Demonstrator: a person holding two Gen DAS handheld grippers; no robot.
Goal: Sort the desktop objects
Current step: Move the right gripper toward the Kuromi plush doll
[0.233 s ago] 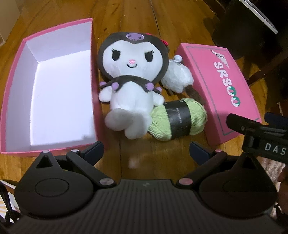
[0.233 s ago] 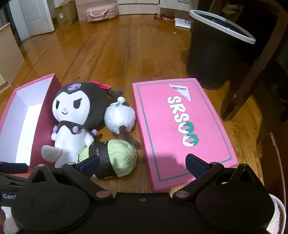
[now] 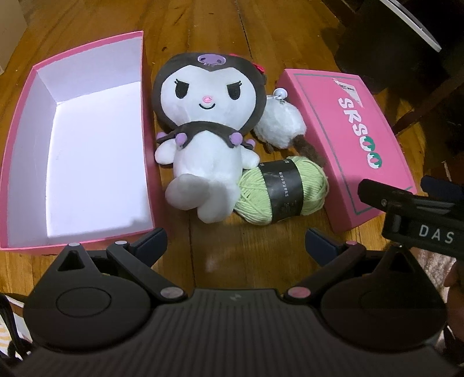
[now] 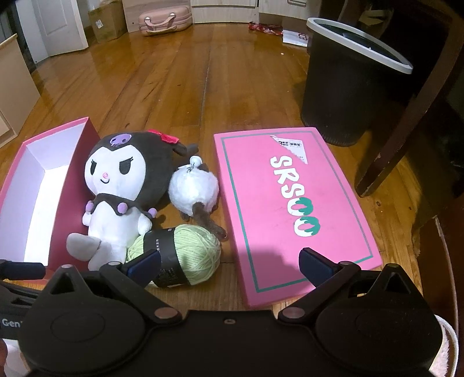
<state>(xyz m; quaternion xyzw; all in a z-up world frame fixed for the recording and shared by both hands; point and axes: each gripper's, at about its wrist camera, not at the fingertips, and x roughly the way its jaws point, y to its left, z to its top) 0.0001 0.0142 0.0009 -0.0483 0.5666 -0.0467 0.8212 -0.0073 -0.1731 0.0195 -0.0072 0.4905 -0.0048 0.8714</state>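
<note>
A black-and-white plush doll sits on the wooden floor between an open pink box on the left and its pink lid on the right. A green yarn ball leans on the doll's leg. A small white fluffy toy lies beside the doll's head. My left gripper is open and empty, just short of the doll and yarn. My right gripper is open and empty over the lid's near edge and the yarn; it also shows in the left wrist view.
A black waste bin stands behind the lid. A dark wooden furniture leg is on the right. A pink case and cardboard box are far back by the wall.
</note>
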